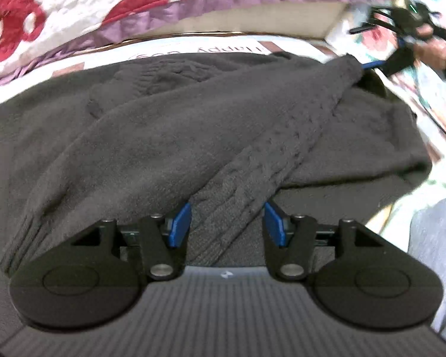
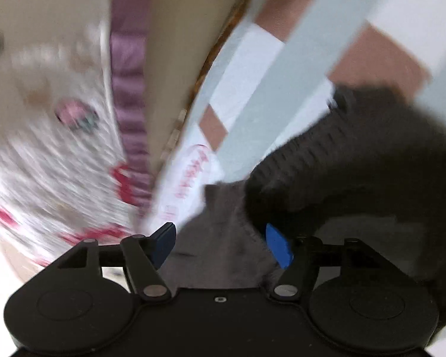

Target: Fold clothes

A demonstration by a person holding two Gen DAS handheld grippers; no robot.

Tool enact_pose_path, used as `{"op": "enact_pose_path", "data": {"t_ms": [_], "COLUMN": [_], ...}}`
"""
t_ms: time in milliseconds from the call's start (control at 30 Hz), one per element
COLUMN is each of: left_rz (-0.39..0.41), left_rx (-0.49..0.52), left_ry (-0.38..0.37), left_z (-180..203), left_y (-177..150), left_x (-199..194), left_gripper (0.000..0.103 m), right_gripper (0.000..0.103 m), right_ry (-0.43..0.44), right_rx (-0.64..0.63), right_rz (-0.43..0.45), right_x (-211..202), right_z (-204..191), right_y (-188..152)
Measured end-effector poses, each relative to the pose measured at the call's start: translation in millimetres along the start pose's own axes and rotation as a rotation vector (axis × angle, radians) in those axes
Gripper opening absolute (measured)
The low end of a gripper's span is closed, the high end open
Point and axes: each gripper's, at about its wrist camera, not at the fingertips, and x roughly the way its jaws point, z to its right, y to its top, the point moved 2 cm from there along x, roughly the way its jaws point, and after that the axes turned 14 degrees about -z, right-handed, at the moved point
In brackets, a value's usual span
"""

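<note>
Evidently mid-fold: dark grey sweater (image 1: 178,125) spread flat across the patterned bed sheet (image 1: 300,48), one sleeve (image 1: 276,136) laid diagonally over the body from far right to near centre. Next, probably a hem or side fold. Left gripper (image 1: 226,223) low over the near cuff, jaws wide, empty. Right gripper (image 2: 220,245) at the sweater's far right, tilted, jaws apart around knit, not clamped.

Right wrist view: left half motion-smeared, quilt (image 2: 53,154) pattern unreadable; red lettering on the white sheet (image 2: 187,184) illegible. Dark sweater (image 2: 356,160) cut off at right edge, knit detail blurred. Left wrist view: sweater (image 1: 178,136) covers most of the printed text at upper centre; right gripper (image 1: 368,67) in upper right blurred, finger state indeterminable.
</note>
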Motion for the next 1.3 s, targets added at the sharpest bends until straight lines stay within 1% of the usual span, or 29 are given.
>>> {"op": "enact_pose_path", "data": {"t_ms": [67, 100, 167, 200, 233, 267, 300, 333, 433, 467, 533, 600, 633, 667, 700, 733, 800, 833, 867, 900, 967, 1000, 1033, 1100, 1167, 1200, 1233, 1267, 1300], "left_rz": [-0.015, -0.019, -0.015, -0.011, -0.012, -0.012, -0.011, -0.01, -0.005, -0.002, 0.005, 0.01, 0.012, 0.013, 0.014, 0.017, 0.021, 0.023, 0.022, 0.028, 0.072, 0.102, 0.128, 0.136, 0.072, 0.035, 0.0, -0.018, -0.022], "left_rx": [0.086, 0.11, 0.101, 0.088, 0.078, 0.073, 0.068, 0.06, 0.05, 0.054, 0.06, 0.064, 0.067, 0.077, 0.086, 0.089, 0.112, 0.125, 0.145, 0.145, 0.113, 0.096, 0.085, 0.063, 0.04, 0.065, 0.091, 0.121, 0.128], "left_ry": [0.044, 0.06, 0.064, 0.064, 0.065, 0.066, 0.066, 0.064, 0.062, 0.067, 0.075, 0.081, 0.085, 0.095, 0.107, 0.125, 0.167, 0.189, 0.206, 0.197, 0.127, 0.083, 0.03, -0.069, -0.074, -0.03, 0.013, 0.043, 0.047], "left_z": [5.5, 7.2, 7.0, 6.3, 5.8, 5.5, 5.0, 4.0, 2.6, 3.8, 6.7, 10.1, 11.8, 14.0, 16.1, 17.7, 20.0, 21.1, 21.7, 21.0, 19.5, 19.5, 21.3, 26.2, 30.6, 34.7, 38.7, 43.0, 44.9], "left_y": [-0.4, -1.2, -3.8, -4.8, -5.2, -5.2, -5.3, -5.7, -7.8, -8.4, -9.4, -9.6, -9.5, -9.1, -8.9, -8.8, -6.8, -5.3, -1.3, 2.8, 14.1, 20.2, 26.2, 38.1, 43.6, 41.9, 39.7, 34.6, 30.2], "left_x": [2.7, 4.1, 5.5, 5.9, 5.6, 5.0, 4.5, 4.4, 4.6, 5.4, 6.8, 8.4, 9.3, 10.1, 10.9, 11.4, 11.5, 11.4, 10.1, 6.6, -9.0, -18.3, -26.4, -31.3, -15.0, -4.0, 6.6, 13.9, 16.6], "left_gripper": [0.055, 0.055, 0.053, 0.052, 0.052, 0.051, 0.051, 0.051, 0.053, 0.053, 0.056, 0.062, 0.062, 0.061, 0.059, 0.054, 0.022, 0.013, 0.008, 0.007, 0.007, 0.007, 0.007, 0.01, 0.012, 0.013, 0.015, 0.023, 0.032], "right_gripper": [0.073, 0.073, 0.072, 0.072, 0.058, 0.047, 0.028, 0.017, 0.014, 0.014, 0.016, 0.021, 0.029, 0.033, 0.039, 0.043, 0.043, 0.043, 0.036, 0.011, 0.012, 0.011, 0.01, 0.01, 0.01, 0.011, 0.011, 0.011, 0.015], "right_ry": [-0.129, -0.13, -0.055, -0.026, -0.024, -0.041, -0.056, -0.056, 0.003, -0.032, -0.068, -0.026, -0.003, 0.015, 0.016, 0.013, -0.02, -0.05, -0.078, -0.095, -0.045, -0.004, 0.01, -0.034, -0.143, -0.186, -0.182, -0.153, -0.124], "right_rx": [-0.039, -0.028, 0.028, 0.049, 0.036, -0.015, -0.069, -0.128, -0.223, -0.235, -0.213, -0.159, -0.137, -0.122, -0.13, -0.141, -0.18, -0.213, -0.263, -0.309, -0.369, -0.376, -0.371, -0.321, -0.247, -0.213, -0.192, -0.178, -0.178], "right_rz": [0.025, 0.029, 0.041, 0.072, 0.113, 0.166, 0.219, 0.269, 0.369, 0.375, 0.346, 0.314, 0.304, 0.294, 0.283, 0.266, 0.202, 0.186, 0.205, 0.233, 0.366, 0.437, 0.497, 0.526, 0.509, 0.5, 0.49, 0.484, 0.489], "right_x": [15.2, 23.8, 37.0, 40.3, 40.1, 36.8, 33.0, 27.6, 14.8, 14.9, 15.9, 12.0, 9.1, 6.6, 5.8, 6.4, 17.6, 22.2, 23.3, 22.8, 10.5, 2.0, -6.6, -12.1, -11.5, -11.9, -14.7, -18.0, -22.1], "right_z": [-2.2, 1.2, 10.3, 11.8, 9.4, 2.3, -4.5, -8.1, 0.0, 6.1, 21.3, 33.0, 37.3, 40.9, 41.4, 41.8, 40.6, 38.6, 33.6, 28.4, 18.2, 16.7, 18.5, 31.3, 47.1, 54.6, 60.4, 64.4, 66.6], "right_y": [1.1, 2.9, 7.2, 8.9, 9.6, 8.7, 7.0, 2.9, -10.9, -11.6, -7.1, -2.4, -1.1, -0.3, -1.3, -2.1, -2.3, -4.3, -7.9, -11.6, -20.0, -22.3, -22.1, -9.5, 3.2, 8.5, 10.2, 10.4, 8.7]}}
